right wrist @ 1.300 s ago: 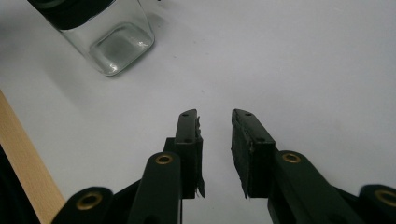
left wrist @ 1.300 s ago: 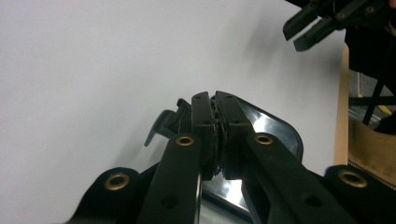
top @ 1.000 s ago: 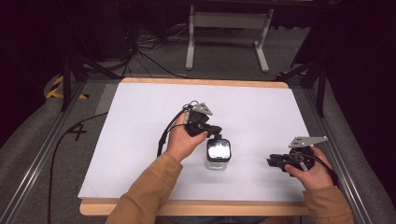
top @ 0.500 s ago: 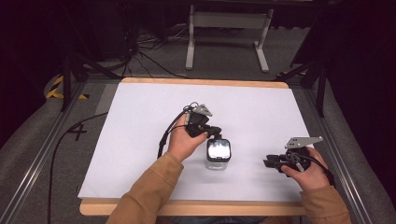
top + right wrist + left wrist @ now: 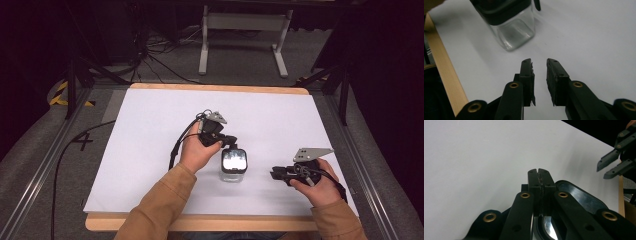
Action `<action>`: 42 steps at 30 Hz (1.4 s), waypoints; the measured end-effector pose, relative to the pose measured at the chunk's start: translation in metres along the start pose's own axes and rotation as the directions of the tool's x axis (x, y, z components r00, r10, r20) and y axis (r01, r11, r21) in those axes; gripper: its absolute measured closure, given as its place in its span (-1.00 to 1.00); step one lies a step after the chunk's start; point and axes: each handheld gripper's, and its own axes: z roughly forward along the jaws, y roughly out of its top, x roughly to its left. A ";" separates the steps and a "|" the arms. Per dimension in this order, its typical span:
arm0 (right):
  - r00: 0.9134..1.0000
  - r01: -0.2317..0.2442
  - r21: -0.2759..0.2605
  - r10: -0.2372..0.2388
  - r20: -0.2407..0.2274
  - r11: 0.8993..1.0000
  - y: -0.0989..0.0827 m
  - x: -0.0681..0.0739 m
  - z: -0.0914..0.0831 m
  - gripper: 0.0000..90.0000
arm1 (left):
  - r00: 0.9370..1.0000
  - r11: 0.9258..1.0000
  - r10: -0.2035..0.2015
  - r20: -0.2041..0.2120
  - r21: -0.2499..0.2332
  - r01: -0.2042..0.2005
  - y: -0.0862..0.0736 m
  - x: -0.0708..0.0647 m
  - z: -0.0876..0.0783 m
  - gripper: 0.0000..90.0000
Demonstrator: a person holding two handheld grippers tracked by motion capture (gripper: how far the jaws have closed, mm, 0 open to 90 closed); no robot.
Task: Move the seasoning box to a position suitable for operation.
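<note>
Jar sits apart from right gripper's fingers.

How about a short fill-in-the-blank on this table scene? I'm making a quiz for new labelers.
1. The clear jar has a ____ lid.
2. The left claw is ____, its tips over the jar's lid.
3. The right claw is open with ____ between its tips.
4. The jar stands on a ____ sheet.

Missing words: black; shut; nothing; white
</note>
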 end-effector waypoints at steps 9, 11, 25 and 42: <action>0.994 0.083 -0.072 -0.087 -0.059 0.994 0.017 0.027 0.016 0.92 | 1.000 1.000 -0.002 -0.003 0.005 0.002 0.000 0.000 0.000 0.99; 0.993 0.093 -0.069 -0.097 -0.065 0.993 0.018 0.030 0.021 0.95 | 1.000 1.000 -0.001 -0.001 0.002 0.001 0.000 0.001 0.000 0.99; 0.997 0.039 -0.150 -0.049 -0.060 0.988 0.016 0.034 0.037 1.00 | 1.000 1.000 -0.007 -0.002 0.000 0.007 -0.001 0.001 0.000 0.99; 0.996 0.047 -0.177 -0.061 -0.071 0.983 0.016 0.035 0.043 1.00 | 0.998 1.000 0.017 -0.054 -0.005 -0.018 0.001 -0.007 -0.007 0.89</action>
